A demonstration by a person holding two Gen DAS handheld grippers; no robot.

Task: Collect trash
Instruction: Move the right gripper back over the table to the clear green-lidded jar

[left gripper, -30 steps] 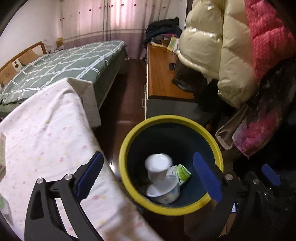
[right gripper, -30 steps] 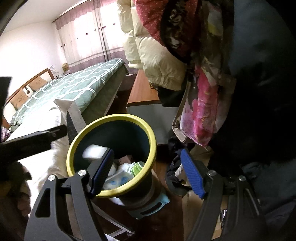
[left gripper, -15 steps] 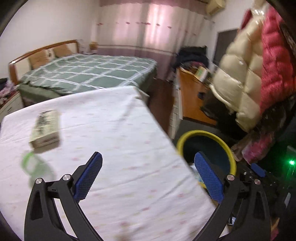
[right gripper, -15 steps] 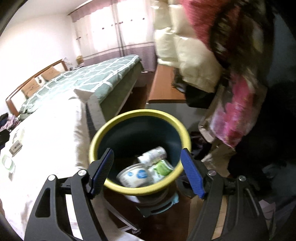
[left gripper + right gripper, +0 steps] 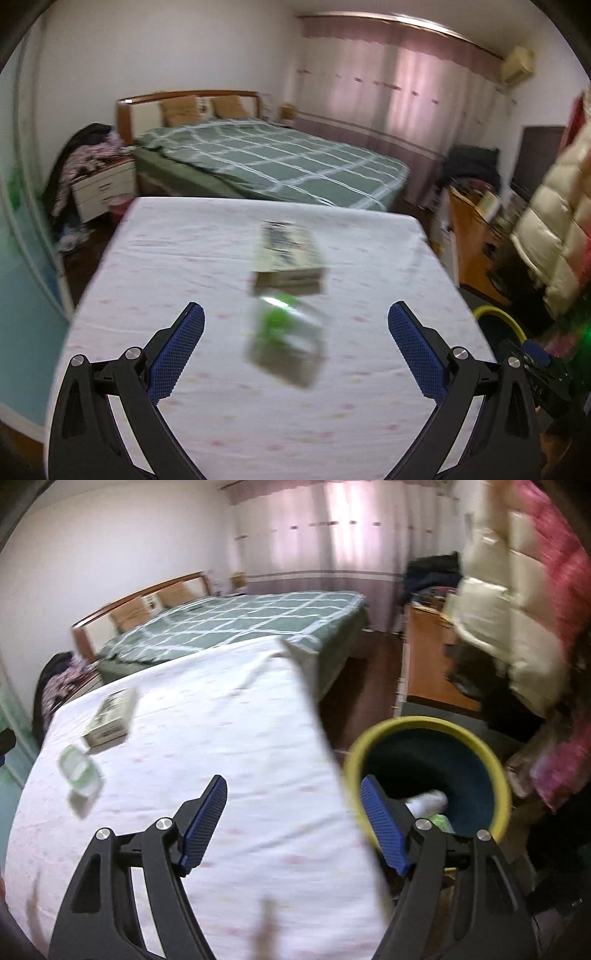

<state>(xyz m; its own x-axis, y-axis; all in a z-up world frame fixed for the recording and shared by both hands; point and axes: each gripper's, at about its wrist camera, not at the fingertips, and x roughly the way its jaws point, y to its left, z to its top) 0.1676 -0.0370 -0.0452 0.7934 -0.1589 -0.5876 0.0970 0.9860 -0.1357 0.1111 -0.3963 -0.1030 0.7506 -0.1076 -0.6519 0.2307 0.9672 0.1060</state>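
Note:
A flat printed carton point(image 5: 288, 258) point(image 5: 109, 722) lies on the white cloth-covered table point(image 5: 229, 406) point(image 5: 236, 746). Just in front of it lies a clear plastic container with a green lid point(image 5: 284, 339) point(image 5: 79, 771), blurred in the left wrist view. My left gripper point(image 5: 295, 332) is open above the table, with the container in line between its fingers but farther off. My right gripper point(image 5: 293, 801) is open and empty over the table's right edge. The yellow-rimmed dark bin point(image 5: 428, 775) point(image 5: 498, 321) stands to the right of the table, with trash point(image 5: 426, 801) inside.
A green checked bed point(image 5: 266, 162) stands beyond the table. A wooden desk point(image 5: 472, 254) and hanging cream and pink jackets point(image 5: 517, 609) fill the right side. A white nightstand with clothes point(image 5: 99, 184) is at the far left. Dark floor point(image 5: 369, 698) separates table, bed and desk.
Both views have swung left, from the bin to the table. The carton and green-lidded container have come into sight. The bin has slid to the right; both grippers stay open.

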